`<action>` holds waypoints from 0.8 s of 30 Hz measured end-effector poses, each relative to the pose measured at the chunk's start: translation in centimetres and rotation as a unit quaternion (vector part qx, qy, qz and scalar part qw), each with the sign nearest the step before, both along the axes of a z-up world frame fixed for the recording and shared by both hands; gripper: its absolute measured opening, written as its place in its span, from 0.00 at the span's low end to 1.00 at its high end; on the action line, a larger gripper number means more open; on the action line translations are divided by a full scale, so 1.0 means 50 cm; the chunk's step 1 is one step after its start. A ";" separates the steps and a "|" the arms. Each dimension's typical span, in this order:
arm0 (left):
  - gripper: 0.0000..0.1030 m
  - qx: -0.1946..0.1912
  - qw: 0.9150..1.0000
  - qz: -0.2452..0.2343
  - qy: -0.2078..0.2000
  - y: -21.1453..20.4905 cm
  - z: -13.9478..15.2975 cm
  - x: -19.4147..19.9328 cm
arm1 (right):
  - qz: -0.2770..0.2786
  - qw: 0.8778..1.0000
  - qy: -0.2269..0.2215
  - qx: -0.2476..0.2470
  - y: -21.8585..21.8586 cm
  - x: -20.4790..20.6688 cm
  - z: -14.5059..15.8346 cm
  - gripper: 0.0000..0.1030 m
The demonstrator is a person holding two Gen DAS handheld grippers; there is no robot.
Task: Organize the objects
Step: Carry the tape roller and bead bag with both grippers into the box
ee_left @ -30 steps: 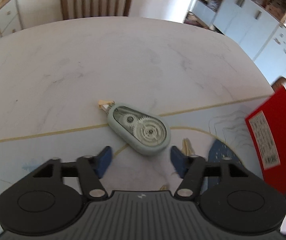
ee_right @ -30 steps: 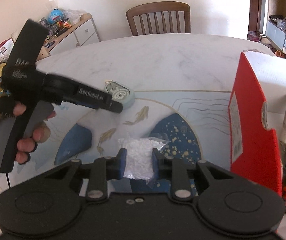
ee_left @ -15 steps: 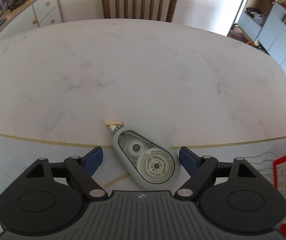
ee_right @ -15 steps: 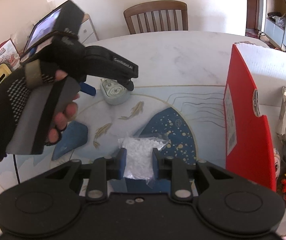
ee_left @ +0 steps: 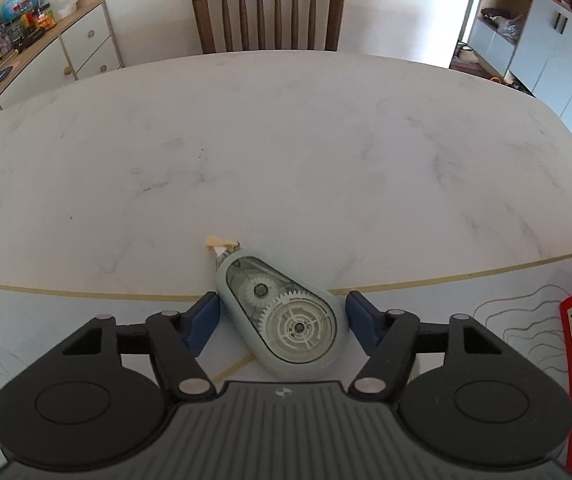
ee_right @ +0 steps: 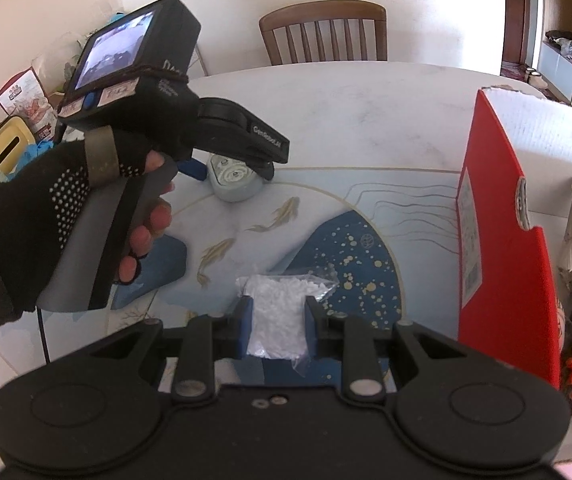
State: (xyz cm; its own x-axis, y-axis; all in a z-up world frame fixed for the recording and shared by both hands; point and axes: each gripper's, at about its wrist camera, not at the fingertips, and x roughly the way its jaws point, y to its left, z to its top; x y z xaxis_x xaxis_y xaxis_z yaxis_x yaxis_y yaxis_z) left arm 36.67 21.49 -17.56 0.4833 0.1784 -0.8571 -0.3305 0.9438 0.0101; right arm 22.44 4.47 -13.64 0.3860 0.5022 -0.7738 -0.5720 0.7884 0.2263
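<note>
Left wrist view: your left gripper (ee_left: 282,316) is closing around the correction tape (ee_left: 286,316) to lift it; your right gripper (ee_right: 278,320) is clamped on the plastic bag (ee_right: 282,312) by the red box (ee_right: 505,248).

The right claw (ee_right: 278,328) is closed on a small clear bag of white granules (ee_right: 282,312), which lies on the tabletop (ee_right: 365,120). To its right stands a red box (ee_right: 505,240). Far ahead to its left, the left claw (ee_right: 234,172), held by a gloved hand (ee_right: 66,208), is closing around a pale correction tape dispenser (ee_right: 232,182) between its fingers.
</note>
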 end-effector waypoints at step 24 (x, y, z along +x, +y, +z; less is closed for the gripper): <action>0.66 -0.016 0.996 -0.086 -0.031 -0.011 0.027 -0.222 | 0.014 1.000 -0.003 0.026 -0.062 -0.037 0.064 0.24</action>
State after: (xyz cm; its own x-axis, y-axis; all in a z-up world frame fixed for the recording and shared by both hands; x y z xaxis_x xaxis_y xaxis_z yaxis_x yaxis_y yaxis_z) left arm 25.57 20.93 -16.23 0.5571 0.0606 -0.8282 -0.1627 0.9860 -0.0373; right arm 20.60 1.38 -10.44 0.3750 0.5522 -0.7446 -0.5955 0.7591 0.2630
